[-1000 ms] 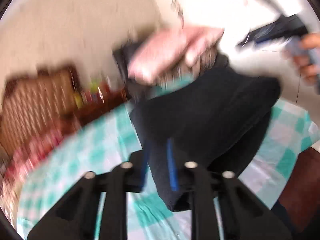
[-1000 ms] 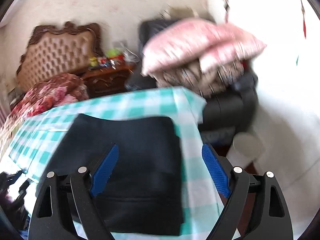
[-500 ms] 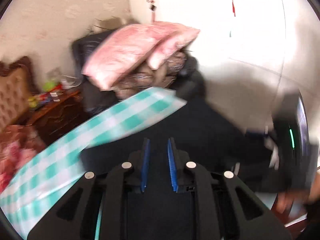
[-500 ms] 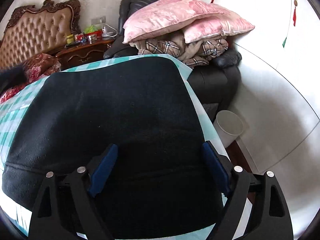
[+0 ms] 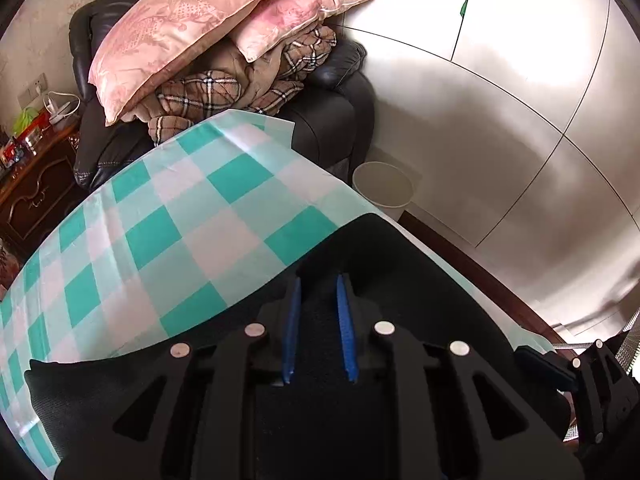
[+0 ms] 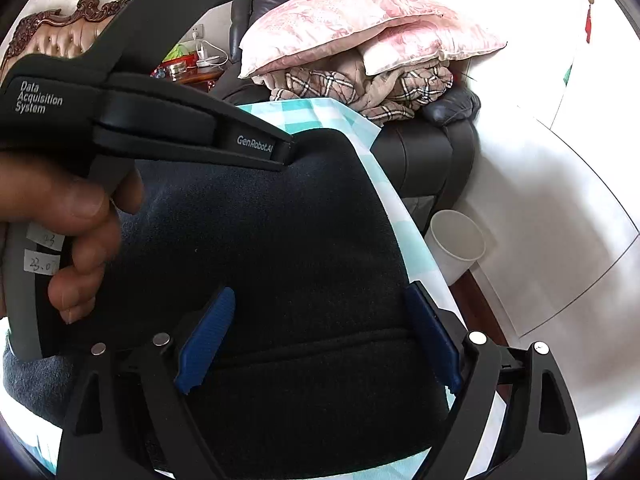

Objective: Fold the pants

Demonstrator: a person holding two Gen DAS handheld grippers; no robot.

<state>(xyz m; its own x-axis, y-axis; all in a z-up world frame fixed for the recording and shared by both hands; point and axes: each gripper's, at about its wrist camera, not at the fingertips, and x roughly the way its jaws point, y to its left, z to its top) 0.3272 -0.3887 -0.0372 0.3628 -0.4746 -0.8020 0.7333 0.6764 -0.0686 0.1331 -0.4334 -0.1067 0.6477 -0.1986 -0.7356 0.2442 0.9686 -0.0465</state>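
The black pants (image 5: 400,264) lie folded on the teal checked tablecloth (image 5: 192,216), near the table's right edge. My left gripper (image 5: 318,284) points down over them. Its blue pads (image 5: 290,320) stand a narrow gap apart with dark cloth showing between them, and no fold is visibly pinched. My right gripper (image 6: 320,340) hovers close over the pants (image 6: 280,220), wide open, its pads apart over the waistband. In the right wrist view a hand (image 6: 68,216) holds the left gripper's body (image 6: 160,120) at the upper left. The right gripper's finger (image 5: 556,368) shows at the lower right of the left wrist view.
Behind the table stands a dark leather armchair (image 5: 332,120) piled with pink pillows (image 5: 192,28) and a plaid blanket (image 5: 208,92). A white bin (image 6: 456,244) sits on the floor by the table's right edge. A wooden nightstand (image 5: 32,184) is at the left.
The left gripper swung right and down, bringing the raised pants flat onto the cloth, and its pads parted slightly. The right gripper sank closer to the pants; the left gripper's body now fills its upper left.
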